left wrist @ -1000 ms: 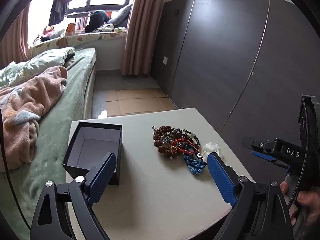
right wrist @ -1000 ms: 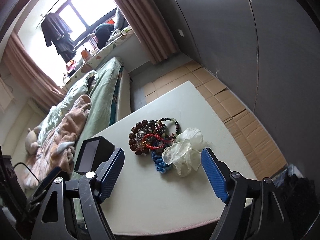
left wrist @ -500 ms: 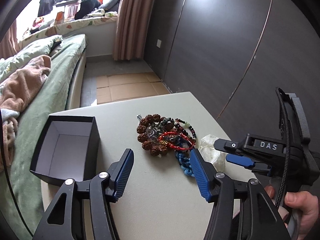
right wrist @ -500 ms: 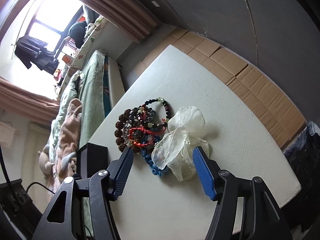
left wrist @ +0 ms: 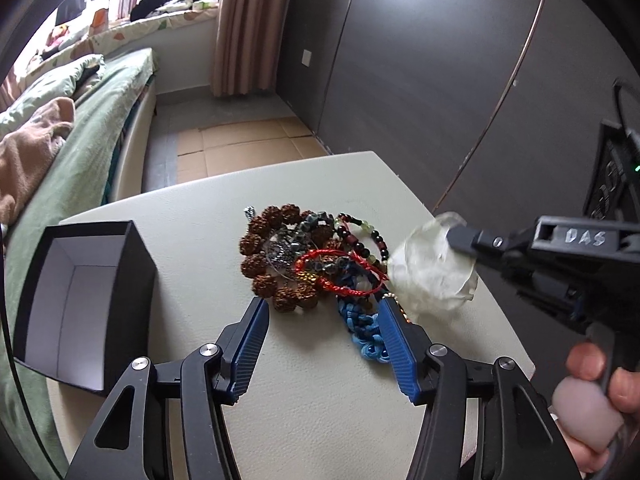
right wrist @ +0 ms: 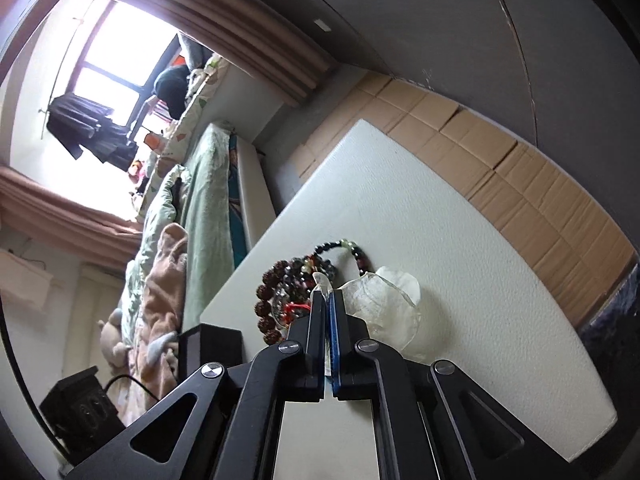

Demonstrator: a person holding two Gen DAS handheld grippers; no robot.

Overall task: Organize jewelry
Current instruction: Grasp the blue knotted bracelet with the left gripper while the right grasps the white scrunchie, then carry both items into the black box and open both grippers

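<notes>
A: Where is the jewelry sitting?

B: A tangled heap of bracelets (left wrist: 316,264) is lying on the pale cream tabletop (left wrist: 320,396): big brown knobbly seed beads, a red cord loop, dark round beads and a blue braided cord (left wrist: 366,330). An open black square box with a white lining (left wrist: 76,304) is standing at the table's left edge, well apart from the heap.

A: What is your left gripper (left wrist: 322,314) doing?

B: You are holding it low over the table with its blue ribbed pads spread. The near edge of the heap is lying between the tips; the right pad is just beside the blue cord. Nothing is being pinched.

A: And the right gripper (right wrist: 328,300)?

B: Its pads are pressed together, and you are pinching a crumpled translucent white organza pouch (left wrist: 432,276) just beside the heap's right side. A bit of the fabric is poking out past the tips. Your hand (left wrist: 592,392) is gripping its handle at the lower right.
</notes>
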